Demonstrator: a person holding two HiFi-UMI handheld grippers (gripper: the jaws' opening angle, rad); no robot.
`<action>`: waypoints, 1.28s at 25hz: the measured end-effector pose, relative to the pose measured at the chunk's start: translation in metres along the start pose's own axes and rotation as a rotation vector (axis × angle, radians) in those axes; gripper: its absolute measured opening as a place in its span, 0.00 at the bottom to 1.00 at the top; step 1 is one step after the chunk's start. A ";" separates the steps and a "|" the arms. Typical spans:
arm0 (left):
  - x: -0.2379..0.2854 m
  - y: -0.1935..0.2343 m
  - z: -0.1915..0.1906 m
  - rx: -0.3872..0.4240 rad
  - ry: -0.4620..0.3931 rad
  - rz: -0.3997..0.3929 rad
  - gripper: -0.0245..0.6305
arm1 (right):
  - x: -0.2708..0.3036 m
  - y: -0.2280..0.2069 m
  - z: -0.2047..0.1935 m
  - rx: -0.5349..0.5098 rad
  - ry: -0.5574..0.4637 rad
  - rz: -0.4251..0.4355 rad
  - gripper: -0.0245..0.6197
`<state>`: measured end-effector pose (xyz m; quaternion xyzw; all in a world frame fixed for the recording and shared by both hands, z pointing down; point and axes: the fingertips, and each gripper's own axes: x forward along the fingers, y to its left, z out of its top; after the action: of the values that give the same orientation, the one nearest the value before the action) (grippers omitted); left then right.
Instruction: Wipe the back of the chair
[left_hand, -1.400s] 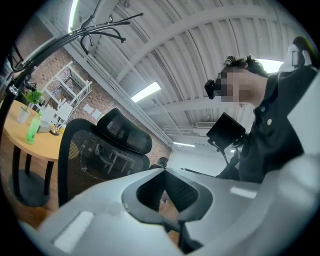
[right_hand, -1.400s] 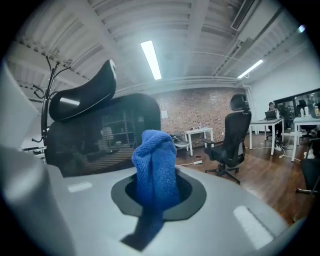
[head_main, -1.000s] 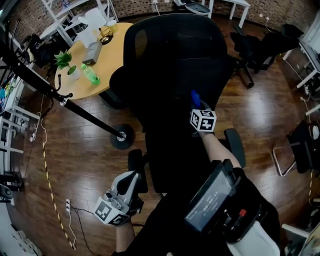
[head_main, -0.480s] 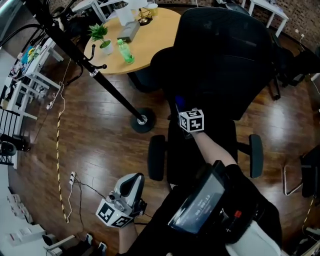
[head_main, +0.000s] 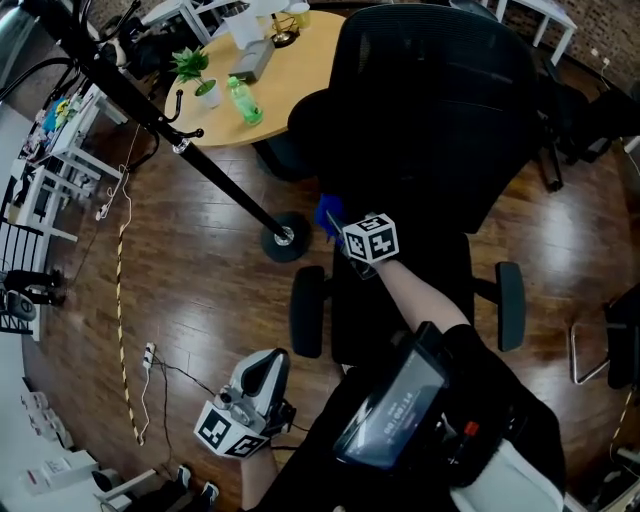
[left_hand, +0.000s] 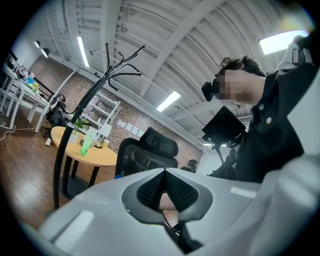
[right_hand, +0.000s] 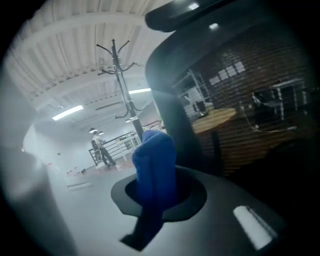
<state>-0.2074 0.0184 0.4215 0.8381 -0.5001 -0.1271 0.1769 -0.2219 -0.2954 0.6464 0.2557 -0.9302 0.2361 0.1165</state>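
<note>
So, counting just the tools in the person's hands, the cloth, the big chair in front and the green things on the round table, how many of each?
Handheld two-jaw grippers: 2 (left gripper, right gripper)
Blue cloth, held by the right gripper: 1
Black mesh office chair: 1
Green plastic bottle: 1
Green potted plant: 1
Total: 6

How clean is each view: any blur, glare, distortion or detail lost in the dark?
Head view: sharp, but the black chair back is a near-featureless dark mass. Left gripper view: sharp, strongly fisheye-bent, ceiling light blown out. Right gripper view: soft and hazy; only the blue cloth reads clearly.
</note>
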 end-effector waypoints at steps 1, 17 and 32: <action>0.004 -0.002 -0.002 -0.002 0.006 -0.005 0.04 | -0.009 -0.022 -0.009 0.018 0.017 -0.063 0.08; 0.113 -0.051 -0.032 -0.018 0.119 -0.243 0.04 | -0.212 -0.248 -0.048 0.103 0.024 -0.521 0.08; 0.156 -0.064 -0.036 -0.035 0.138 -0.349 0.04 | -0.345 -0.315 -0.043 0.220 -0.124 -0.846 0.09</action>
<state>-0.0698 -0.0857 0.4210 0.9157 -0.3314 -0.1068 0.2006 0.2399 -0.3676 0.6867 0.6384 -0.7184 0.2493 0.1190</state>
